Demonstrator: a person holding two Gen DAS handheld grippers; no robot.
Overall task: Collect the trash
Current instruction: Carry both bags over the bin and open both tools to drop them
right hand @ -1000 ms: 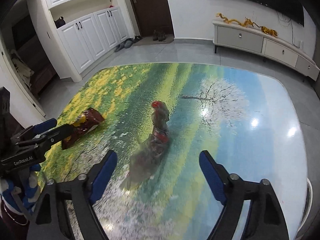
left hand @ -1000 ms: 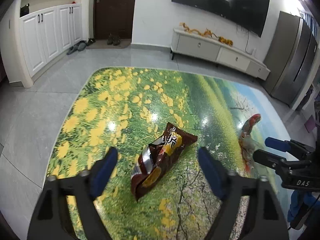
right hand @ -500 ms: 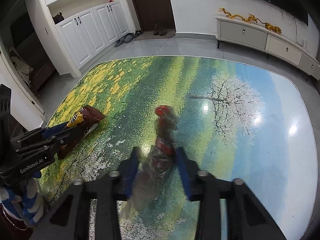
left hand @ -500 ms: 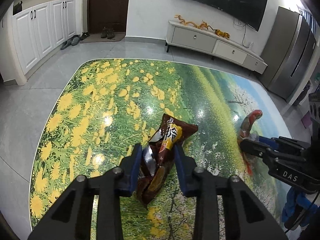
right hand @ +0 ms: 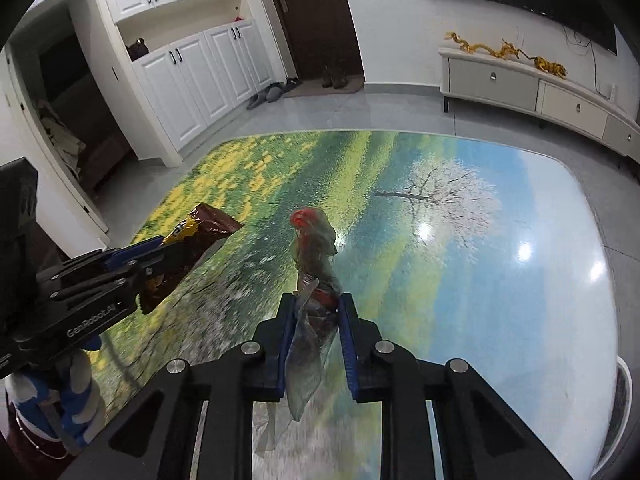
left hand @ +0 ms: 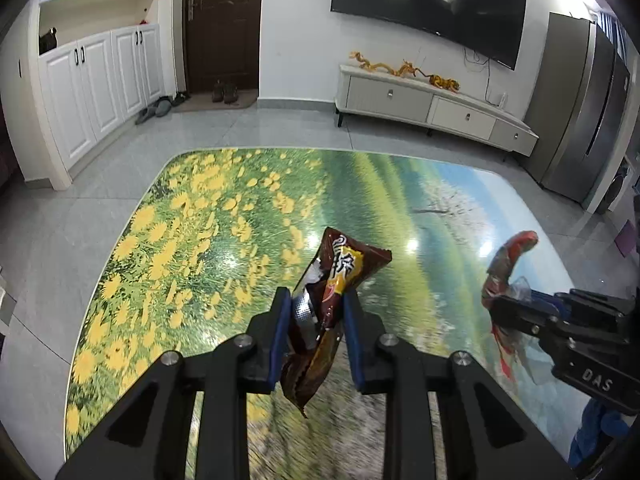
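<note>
My left claw is closing on a brown snack bag, pinching its middle. My right claw is closing on a clear wrapper with red bits. Both look light, thin and crinkly, maybe slippery, so I squeeze the middle. They hang just above the picture table. Farther off stands a white cabinet.

Two grippers are in view, the left gripper and the right gripper. There are two pieces of trash: one brown snack bag and one clear plastic wrapper. One table lies beneath, and one television hangs on the wall.
</note>
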